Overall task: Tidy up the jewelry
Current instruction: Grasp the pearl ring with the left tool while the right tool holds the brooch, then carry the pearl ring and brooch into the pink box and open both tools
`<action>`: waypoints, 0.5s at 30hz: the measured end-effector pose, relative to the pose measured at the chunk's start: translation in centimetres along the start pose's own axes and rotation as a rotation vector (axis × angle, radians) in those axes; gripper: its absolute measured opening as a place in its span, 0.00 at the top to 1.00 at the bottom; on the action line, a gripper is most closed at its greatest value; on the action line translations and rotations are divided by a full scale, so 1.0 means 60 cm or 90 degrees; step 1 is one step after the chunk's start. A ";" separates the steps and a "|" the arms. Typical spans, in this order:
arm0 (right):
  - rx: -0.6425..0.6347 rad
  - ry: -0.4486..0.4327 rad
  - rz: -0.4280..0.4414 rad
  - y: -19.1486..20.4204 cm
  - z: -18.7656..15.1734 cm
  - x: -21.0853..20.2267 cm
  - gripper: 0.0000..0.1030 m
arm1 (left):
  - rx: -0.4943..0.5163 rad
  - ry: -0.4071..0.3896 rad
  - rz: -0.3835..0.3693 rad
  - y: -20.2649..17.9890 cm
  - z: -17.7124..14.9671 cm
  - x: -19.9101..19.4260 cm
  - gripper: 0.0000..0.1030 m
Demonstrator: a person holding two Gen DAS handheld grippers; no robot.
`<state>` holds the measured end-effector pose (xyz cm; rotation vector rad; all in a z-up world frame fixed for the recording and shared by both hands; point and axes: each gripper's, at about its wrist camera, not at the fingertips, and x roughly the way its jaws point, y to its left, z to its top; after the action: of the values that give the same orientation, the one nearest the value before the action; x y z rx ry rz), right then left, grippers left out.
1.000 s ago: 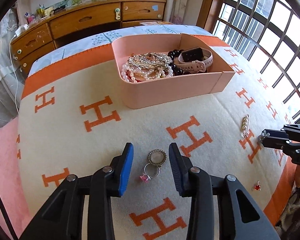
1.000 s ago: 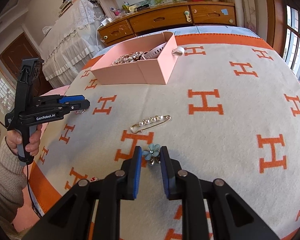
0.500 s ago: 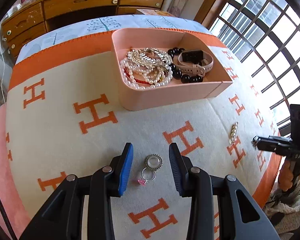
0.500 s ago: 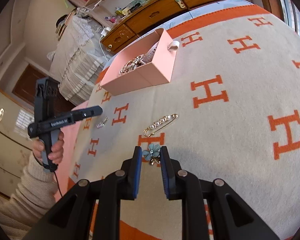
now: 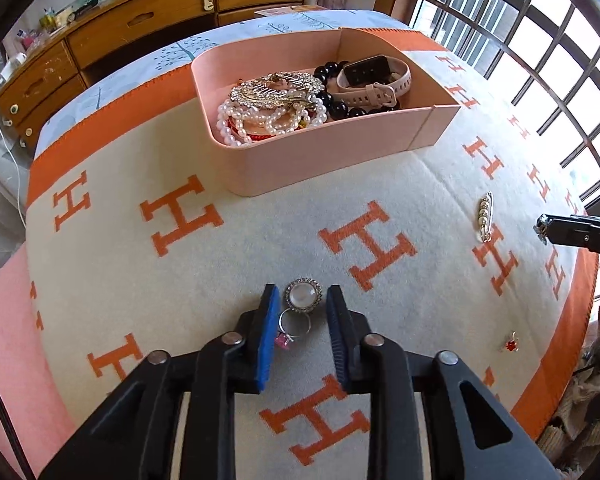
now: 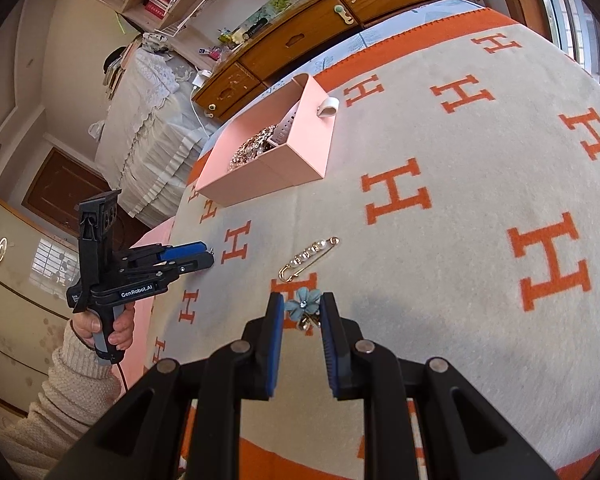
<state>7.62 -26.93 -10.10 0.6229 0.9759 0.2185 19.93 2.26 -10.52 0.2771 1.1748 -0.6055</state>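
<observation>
A pink jewelry box (image 5: 340,148) on the blanket holds pearl strands, a gold brooch, black beads and a watch; it also shows in the right wrist view (image 6: 284,160). My left gripper (image 5: 302,300) has closed on a round pearl ring (image 5: 304,295) joined to a silver ring with a pink stone (image 5: 294,326). My right gripper (image 6: 302,308) is shut on a blue flower brooch (image 6: 304,303), held above the blanket. A pearl safety pin (image 6: 309,258) lies ahead of it, also in the left wrist view (image 5: 485,216).
A small red gem piece (image 5: 511,345) lies near the blanket's right edge. A white ring (image 6: 327,107) sits behind the box. Wooden drawers (image 5: 140,24) stand beyond the bed. Window bars (image 5: 540,40) are at the right.
My left gripper has narrowed around the two rings. My right gripper has risen and tilted with the blue flower brooch still in it.
</observation>
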 end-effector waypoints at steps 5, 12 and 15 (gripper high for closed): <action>-0.013 -0.001 -0.005 0.011 0.003 0.005 0.82 | -0.016 -0.014 0.000 0.000 -0.006 -0.005 0.89; -0.059 -0.017 -0.006 0.051 0.022 -0.003 0.82 | -0.009 -0.063 -0.001 -0.021 0.019 -0.055 0.97; -0.092 -0.032 -0.013 0.083 0.047 -0.008 0.82 | -0.001 -0.088 -0.001 -0.036 0.040 -0.082 0.97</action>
<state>10.19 -24.25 -5.69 0.4830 0.9094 0.2518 19.31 0.75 -4.87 0.2285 1.0421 -0.6158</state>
